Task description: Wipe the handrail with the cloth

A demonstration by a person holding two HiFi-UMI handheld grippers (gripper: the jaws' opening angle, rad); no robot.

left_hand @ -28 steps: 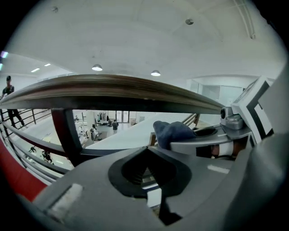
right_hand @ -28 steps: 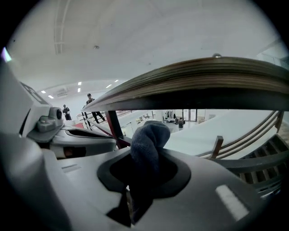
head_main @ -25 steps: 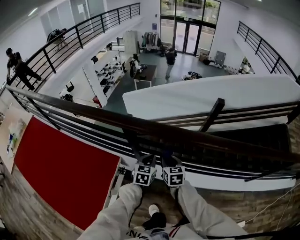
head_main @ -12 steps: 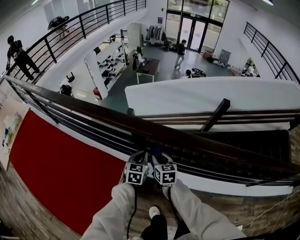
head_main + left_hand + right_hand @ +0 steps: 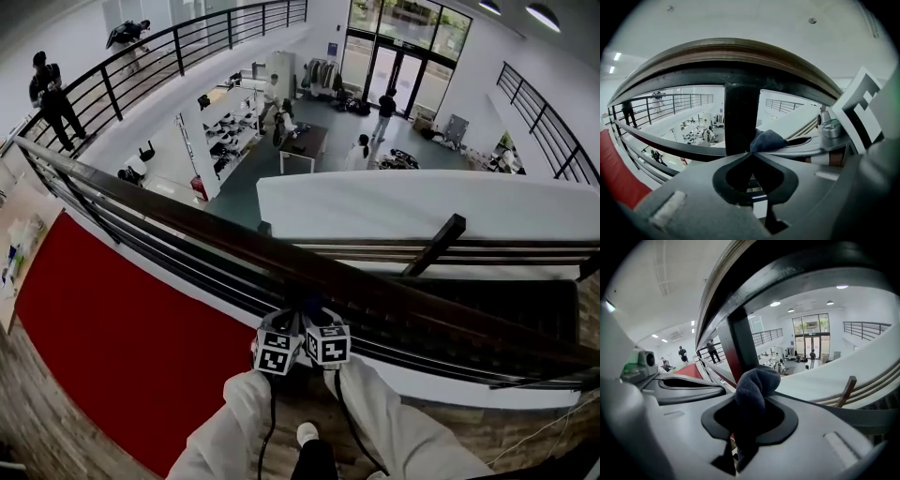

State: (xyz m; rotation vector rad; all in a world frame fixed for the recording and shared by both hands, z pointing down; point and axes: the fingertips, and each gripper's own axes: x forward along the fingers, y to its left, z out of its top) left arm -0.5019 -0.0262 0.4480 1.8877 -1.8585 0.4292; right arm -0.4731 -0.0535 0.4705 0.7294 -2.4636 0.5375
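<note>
A dark wooden handrail runs slantwise across the head view, on black metal posts. Both grippers sit side by side just under it, near a post. My right gripper is shut on a dark blue cloth, which bulges out of its jaws just below the handrail. My left gripper is shut with nothing between its tips, under the handrail. The cloth shows just right of it. In the head view only the marker cubes of the left gripper and right gripper show.
Thin lower rails run under the handrail. A red panel lies below left, with wooden flooring at my feet. Beyond the rail is an open atrium with desks and people far below. People stand at the far balcony railing.
Both grippers have slid a little to the left under the rail and stay side by side. The head view has tilted up slightly. People below have walked on.
</note>
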